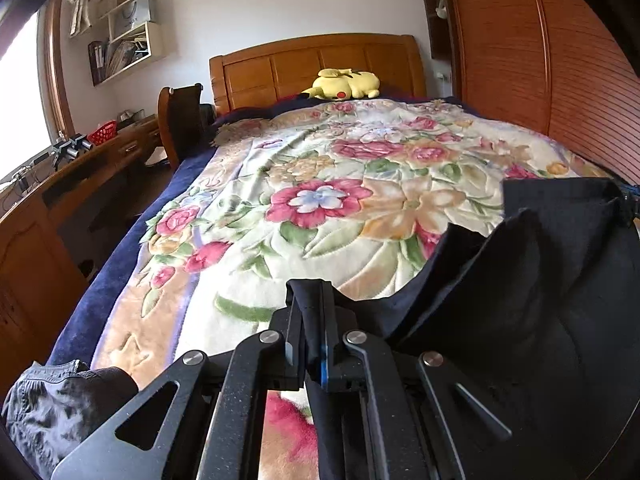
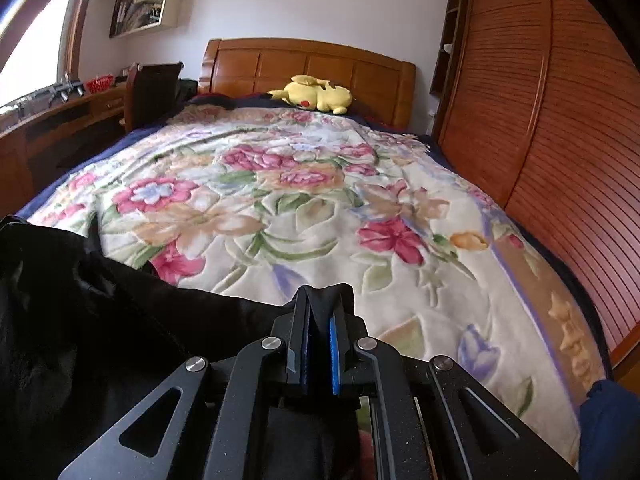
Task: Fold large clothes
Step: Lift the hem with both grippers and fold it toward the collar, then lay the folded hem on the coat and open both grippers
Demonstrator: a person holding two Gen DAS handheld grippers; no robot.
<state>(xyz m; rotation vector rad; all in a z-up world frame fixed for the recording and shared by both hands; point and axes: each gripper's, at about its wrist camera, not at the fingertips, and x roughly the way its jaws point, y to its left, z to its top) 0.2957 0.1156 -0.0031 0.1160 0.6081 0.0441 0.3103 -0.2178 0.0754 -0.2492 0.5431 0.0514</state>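
Left gripper (image 1: 310,300): I read its jaws clamped on an edge of the black garment (image 1: 520,280), which hangs rightward above the floral blanket (image 1: 320,184). Right gripper (image 2: 322,300): jaws likewise closed on black fabric, the bulk of it bunched to its left.

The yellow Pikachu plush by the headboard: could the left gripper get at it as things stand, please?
Probably not: the left gripper is shut on the black garment, and the Pikachu plush lies at the far end of the floral blanket, though nothing stands between.
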